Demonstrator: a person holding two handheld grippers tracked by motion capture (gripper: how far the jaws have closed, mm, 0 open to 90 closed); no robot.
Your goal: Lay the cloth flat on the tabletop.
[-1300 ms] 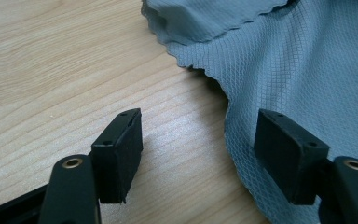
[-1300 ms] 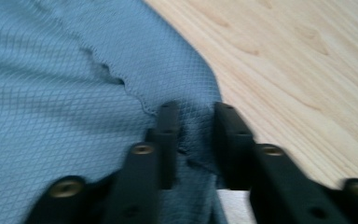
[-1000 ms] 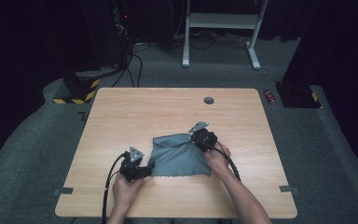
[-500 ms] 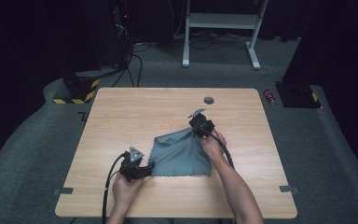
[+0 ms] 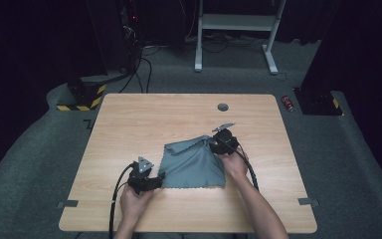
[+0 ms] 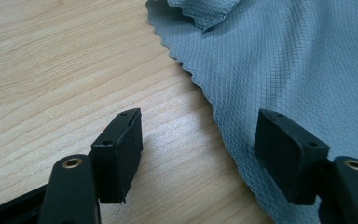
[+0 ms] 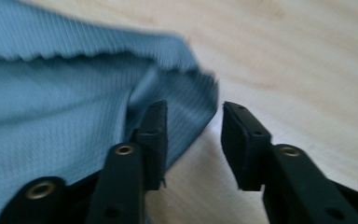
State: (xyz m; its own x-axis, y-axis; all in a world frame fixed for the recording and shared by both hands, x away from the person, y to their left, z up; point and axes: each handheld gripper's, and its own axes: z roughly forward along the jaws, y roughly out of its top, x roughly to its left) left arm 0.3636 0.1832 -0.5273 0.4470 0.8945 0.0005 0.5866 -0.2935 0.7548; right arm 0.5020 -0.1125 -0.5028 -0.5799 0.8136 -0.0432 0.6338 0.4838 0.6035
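Lying mid-table (image 5: 129, 124), the cloth (image 5: 191, 167) now has its far right corner set back down, no longer lifted. Right gripper (image 5: 218, 142) has let go, jaws apart beside that corner. Left gripper (image 5: 155, 182) unmoved, jaws spread astride the near left edge.

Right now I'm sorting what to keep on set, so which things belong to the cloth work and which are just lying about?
In the job:
grey cloth, spread on the table
left gripper, jaws open at the cloth's near-left corner
right gripper, jaws open at its raised far-right corner

Lying about:
red can on the floor
white frame behind the table
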